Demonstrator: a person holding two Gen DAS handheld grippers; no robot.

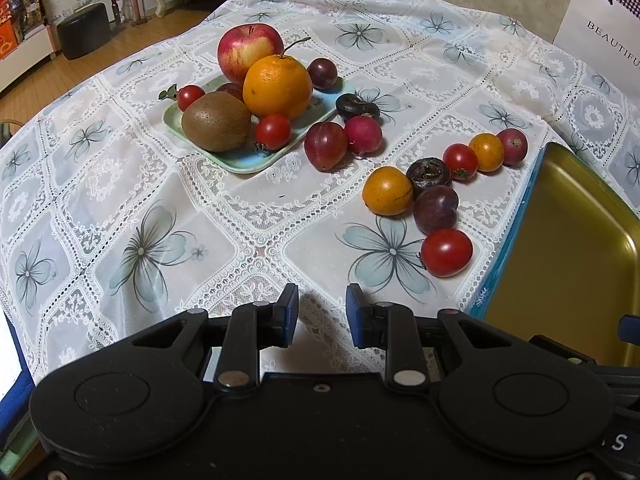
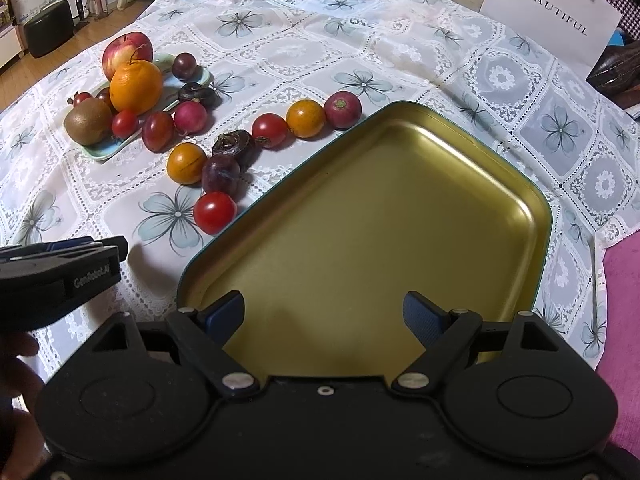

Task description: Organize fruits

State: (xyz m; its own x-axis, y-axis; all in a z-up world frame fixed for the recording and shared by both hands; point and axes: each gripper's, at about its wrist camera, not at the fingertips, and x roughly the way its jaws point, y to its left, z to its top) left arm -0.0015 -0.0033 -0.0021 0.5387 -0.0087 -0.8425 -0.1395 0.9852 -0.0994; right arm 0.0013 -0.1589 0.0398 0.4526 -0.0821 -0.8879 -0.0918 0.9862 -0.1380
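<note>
A white lace tablecloth (image 1: 248,216) printed with pale blue flowers covers the table, with a wooden floor and a purple sofa beyond its far edge and a white paper bag (image 2: 550,12) lettered "BEAUTIFUL" standing at the back right. A light green plate (image 1: 240,160) sits toward the far left and carries an apple (image 1: 250,50), an orange (image 1: 277,86), a kiwi (image 1: 216,121), a dark plum (image 1: 322,73) and small red tomatoes. Just off the plate's right edge lie a reddish plum (image 1: 326,146), a pink radish (image 1: 364,135) and a dark, wrinkled fruit (image 1: 356,106). Nearer, a loose cluster of small fruits rests on the cloth: a red tomato (image 1: 446,252), a purple plum (image 1: 435,209), an orange-yellow fruit (image 1: 387,191) and several more in a row behind them. An empty gold tray (image 2: 400,216) with a teal rim lies to the right of this cluster, close to the nearest tomato. The left gripper (image 1: 322,316) hovers above bare cloth, its blue-padded fingers a small gap apart and holding nothing. The right gripper (image 2: 324,318) hangs over the near part of the gold tray, its fingers spread wide and holding nothing.
</note>
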